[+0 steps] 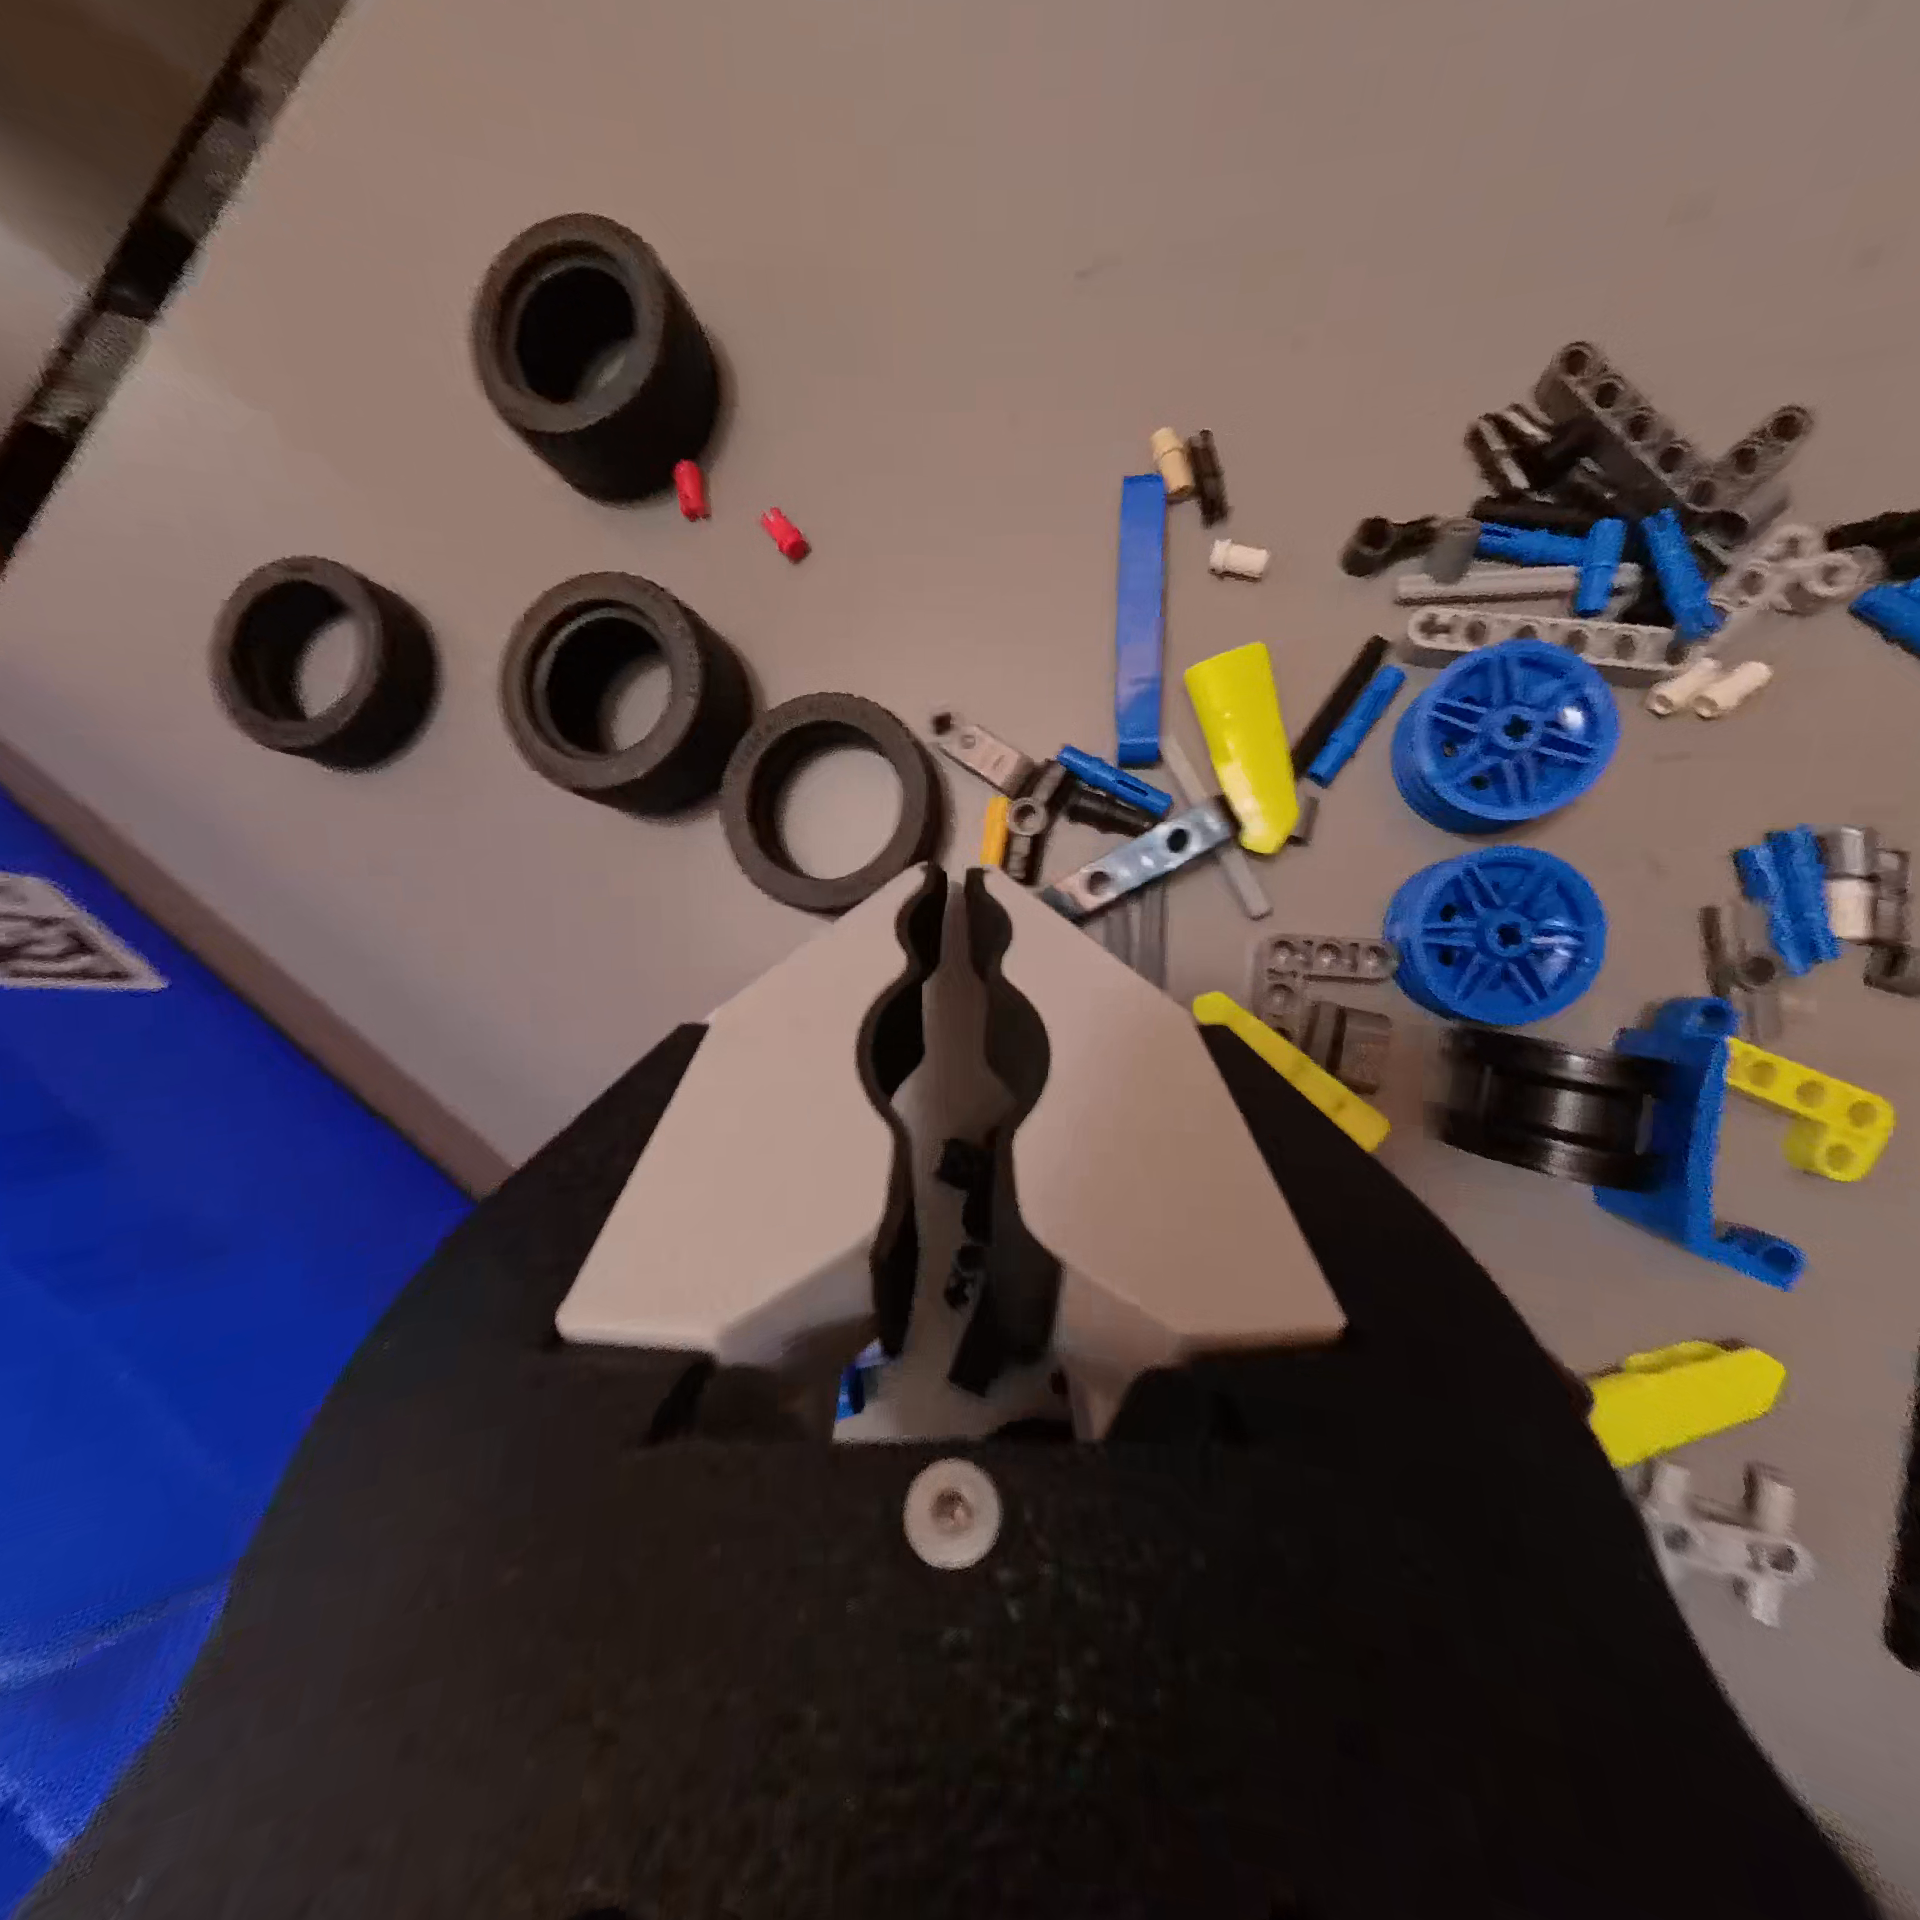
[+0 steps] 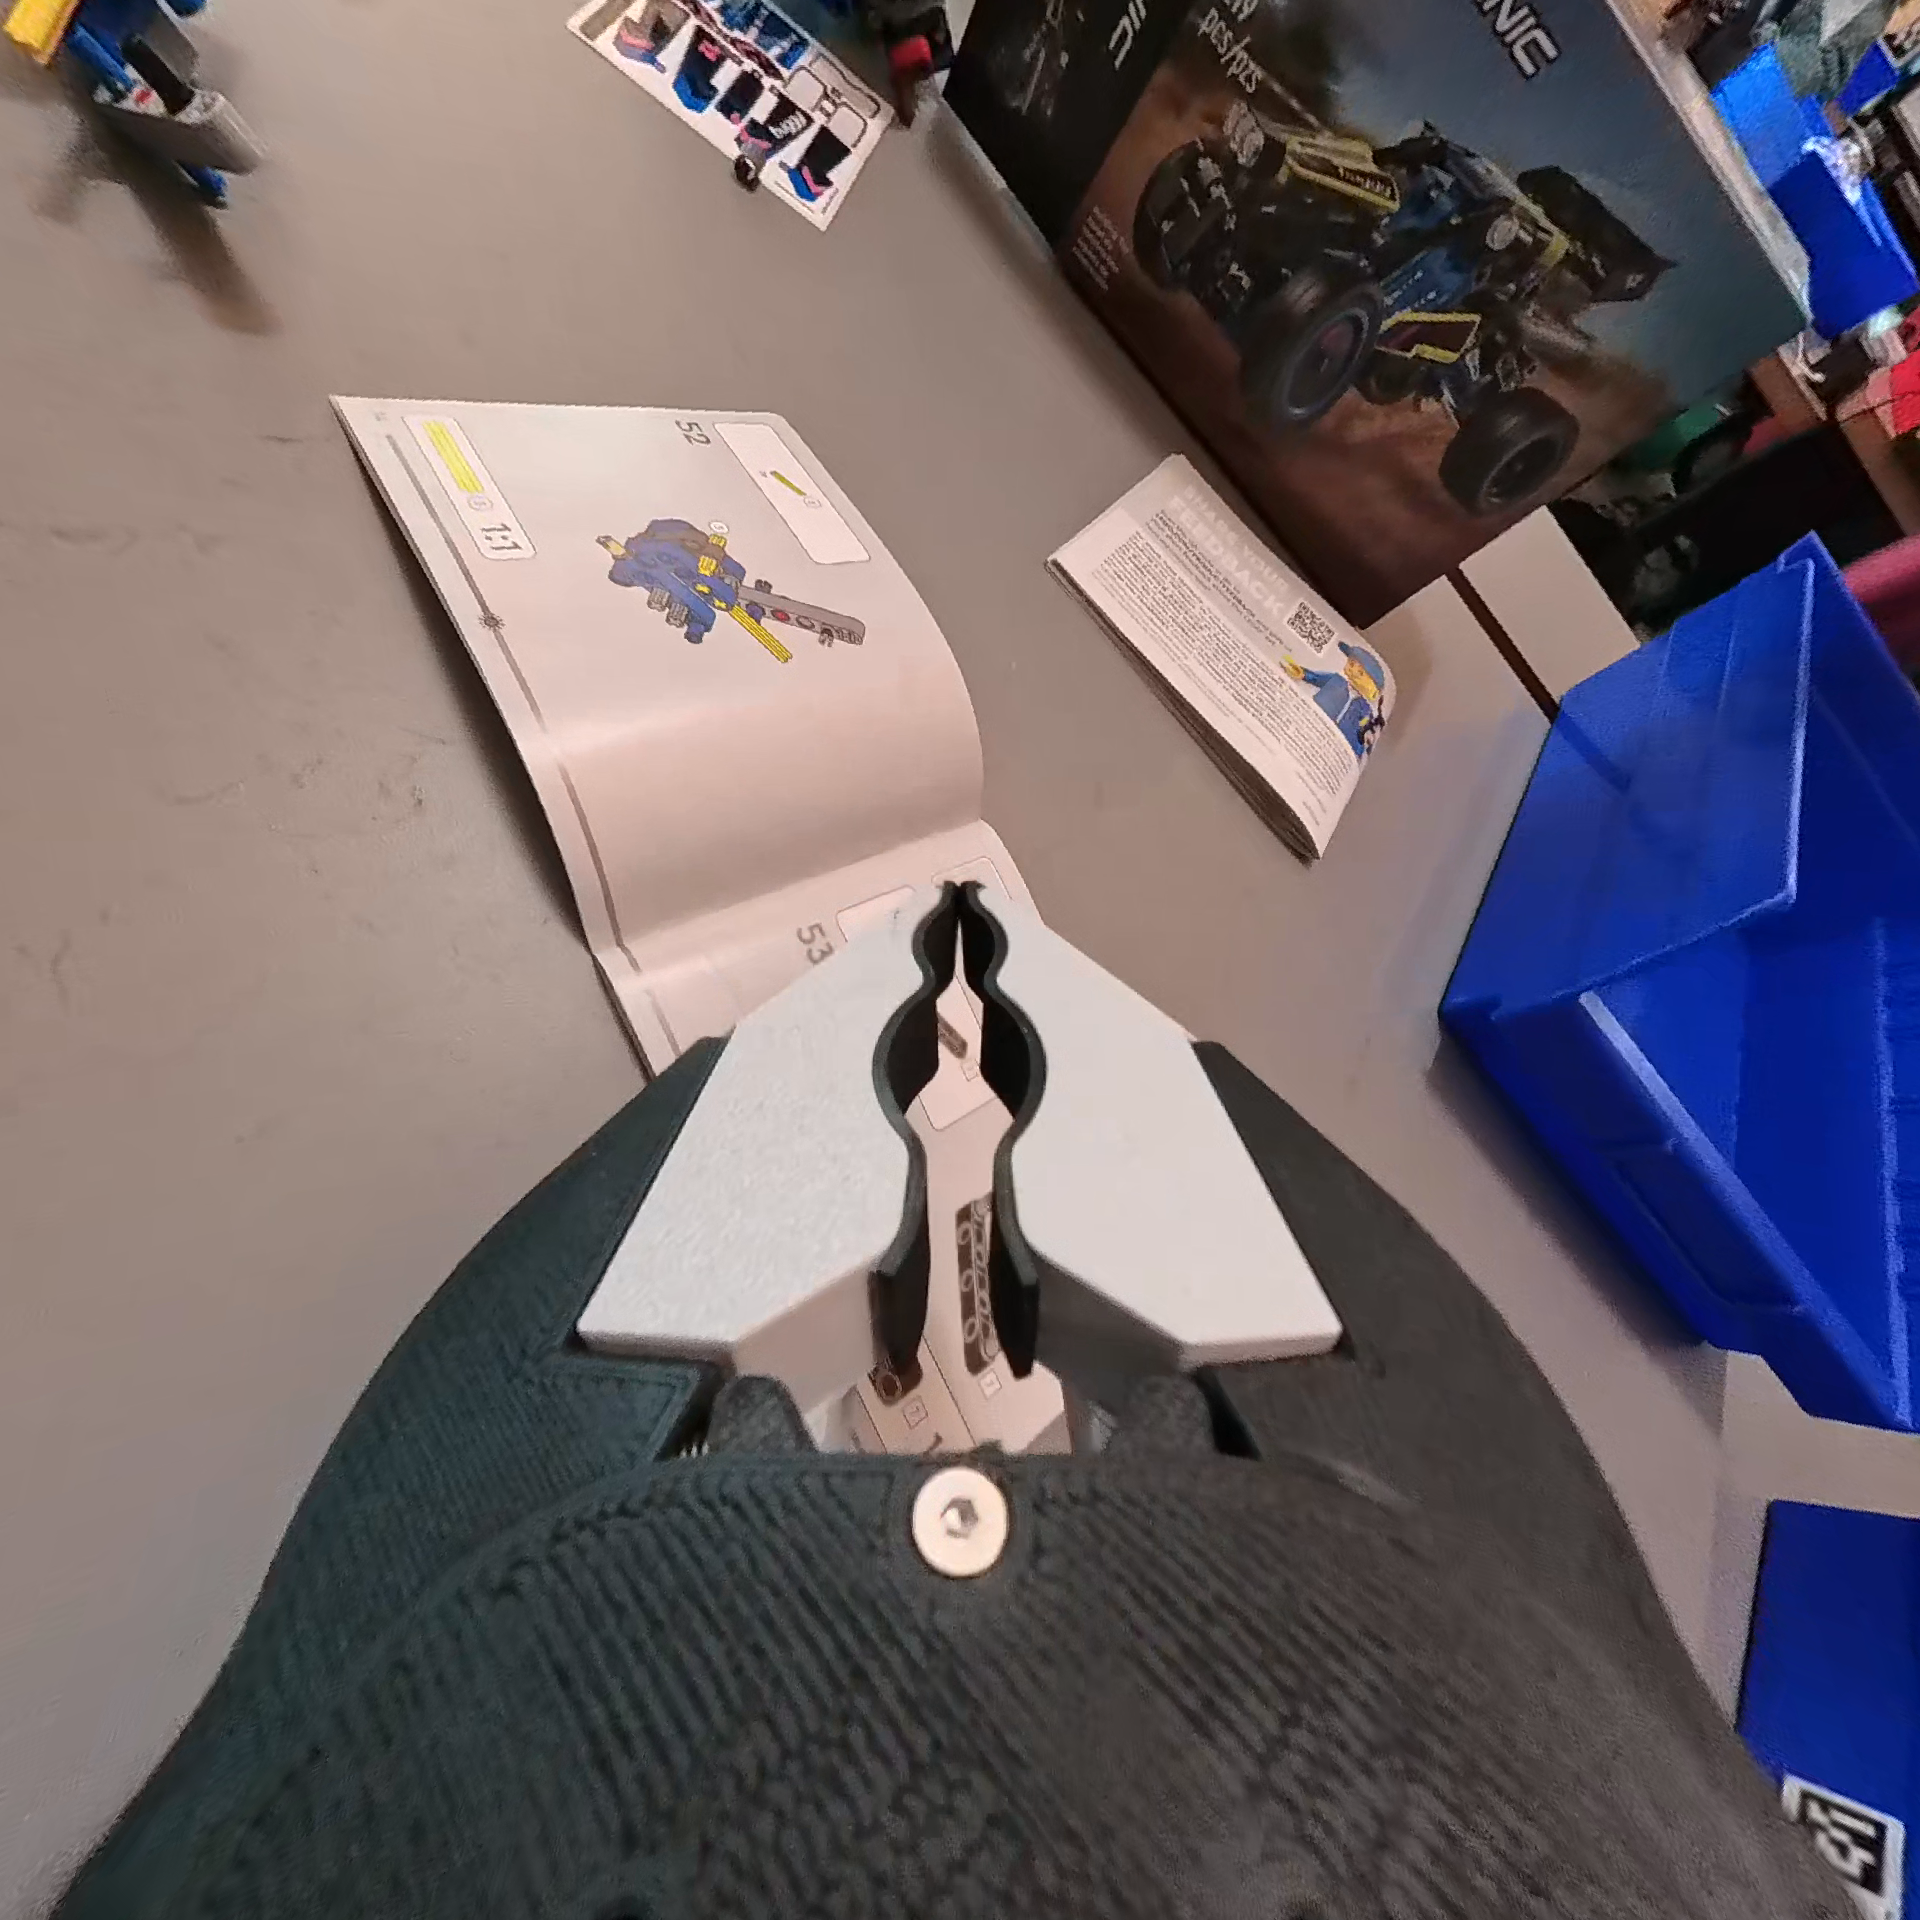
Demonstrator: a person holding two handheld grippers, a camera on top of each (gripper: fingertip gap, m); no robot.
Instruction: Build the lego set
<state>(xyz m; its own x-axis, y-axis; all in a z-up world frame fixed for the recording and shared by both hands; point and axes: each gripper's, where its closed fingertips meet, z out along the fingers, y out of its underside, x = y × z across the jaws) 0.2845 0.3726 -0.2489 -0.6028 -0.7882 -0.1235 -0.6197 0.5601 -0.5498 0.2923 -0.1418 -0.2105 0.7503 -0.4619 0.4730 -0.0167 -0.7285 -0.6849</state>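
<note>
Both grippers hover clenched and empty: left gripper [image 1: 956, 883] over the loose parts [image 1: 1507, 748] spread right of the tyres [image 1: 603, 353], right gripper [image 2: 961, 894] over the manual [image 2: 707, 665]. Parts look light, stiff, slippery; pinch beams across flat sides.

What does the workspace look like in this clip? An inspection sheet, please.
Surface: grey table, bare patches scuffed.
Job's things: four black tyres, two blue wheels, two red pins and a loose parts pile in the left view; open manual, part-built model at the far corner, set box in the right view.
Clutter: sticker sheet, closed leaflet.
Grippers: left hand-held gripper shut, empty, above the parts; right hand-held gripper shut, empty, over the manual.
Cables: nothing seen.
Surroundings: blue bins beside the table, crowded shelves behind.
</note>
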